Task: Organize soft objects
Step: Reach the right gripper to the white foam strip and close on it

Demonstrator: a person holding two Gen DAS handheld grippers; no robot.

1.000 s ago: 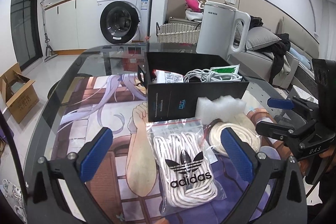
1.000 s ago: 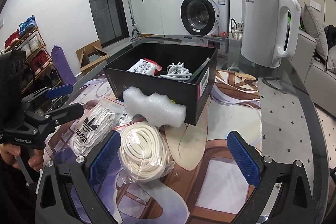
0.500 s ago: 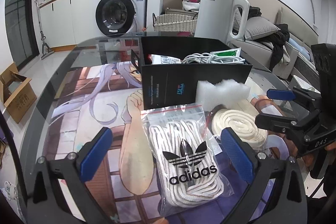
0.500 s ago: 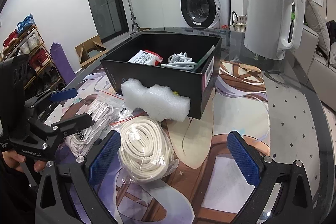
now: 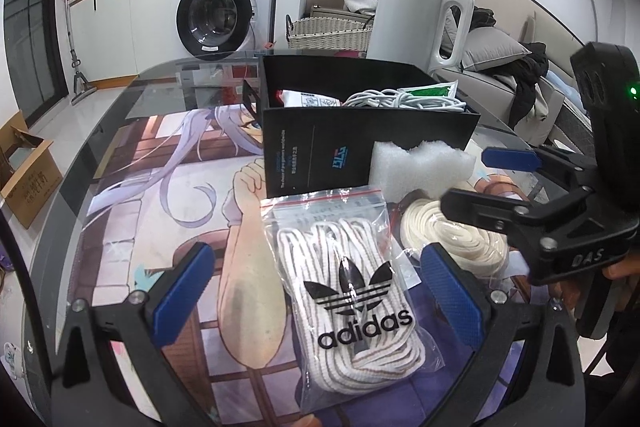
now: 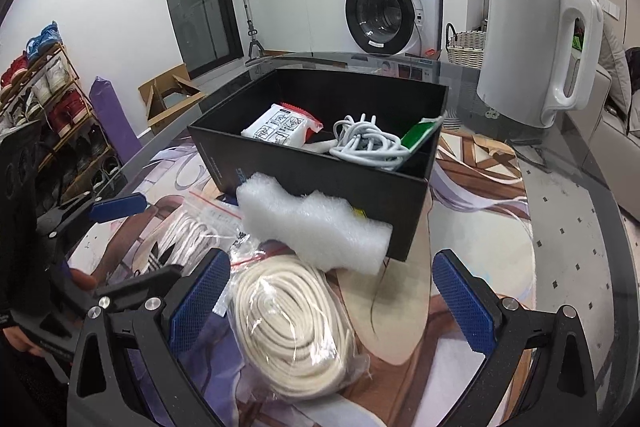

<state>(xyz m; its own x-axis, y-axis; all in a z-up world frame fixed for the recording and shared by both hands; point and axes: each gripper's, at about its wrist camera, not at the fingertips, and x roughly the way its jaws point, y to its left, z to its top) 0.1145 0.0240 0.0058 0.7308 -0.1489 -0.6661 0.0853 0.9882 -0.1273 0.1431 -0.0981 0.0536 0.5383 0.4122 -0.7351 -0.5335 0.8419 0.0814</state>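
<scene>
Left gripper (image 5: 316, 291) was wide open, blue pads far apart, nothing between them. Right gripper (image 6: 332, 301) was wide open too, nothing held. Right gripper sat just to right of left one, pointing across it. Both tipped downward, low.

Glossy plastic bag (image 5: 352, 299); matt black box (image 6: 320, 163); glass table (image 6: 576, 187).

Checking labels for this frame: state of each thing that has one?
Left gripper: open, over laces bag.
Right gripper: open, over rope bag.
Laces bag: sealed, flat on mat.
Rope bag: coiled, on mat.
Foam: leaning against box.
Box: open, partly filled.
Washer: door shut.
</scene>
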